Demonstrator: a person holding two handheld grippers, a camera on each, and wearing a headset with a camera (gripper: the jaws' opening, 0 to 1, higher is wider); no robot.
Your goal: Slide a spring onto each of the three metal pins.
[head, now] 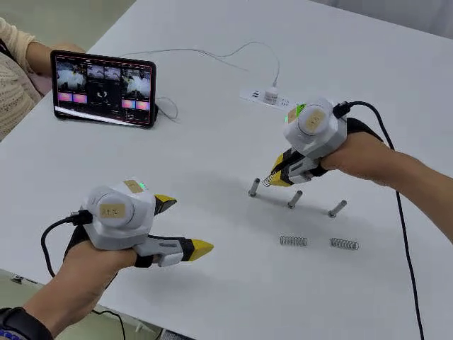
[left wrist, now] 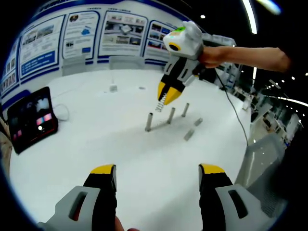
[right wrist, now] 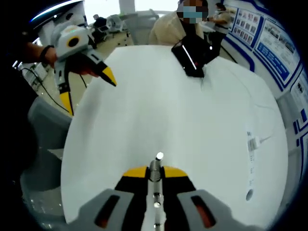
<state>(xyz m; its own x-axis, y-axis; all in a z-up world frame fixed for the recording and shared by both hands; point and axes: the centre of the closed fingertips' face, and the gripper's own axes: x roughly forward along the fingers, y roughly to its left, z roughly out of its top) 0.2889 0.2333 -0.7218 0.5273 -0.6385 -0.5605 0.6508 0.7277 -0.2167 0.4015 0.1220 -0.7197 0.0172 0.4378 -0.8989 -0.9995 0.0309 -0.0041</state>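
Three metal pins stand in a row on the white table: left pin [head: 254, 187], middle pin [head: 294, 200], right pin [head: 337, 208]. My right gripper [head: 278, 178] is shut on a spring [head: 268, 181] and holds it tilted, just above and beside the left pin. From the left gripper view, that spring [left wrist: 161, 102] hangs over the left pin [left wrist: 149, 121]. In the right gripper view the spring [right wrist: 155, 168] sticks out between the shut yellow fingertips. Two more springs [head: 293, 241] [head: 344, 244] lie flat in front of the pins. My left gripper [head: 182, 225] hovers open at the lower left, holding nothing.
A tablet [head: 104, 88] stands at the far left of the table, with a person's sleeve beside it. A white power strip [head: 265, 97] with a cable lies behind the pins. The right gripper's black cable trails down the right side.
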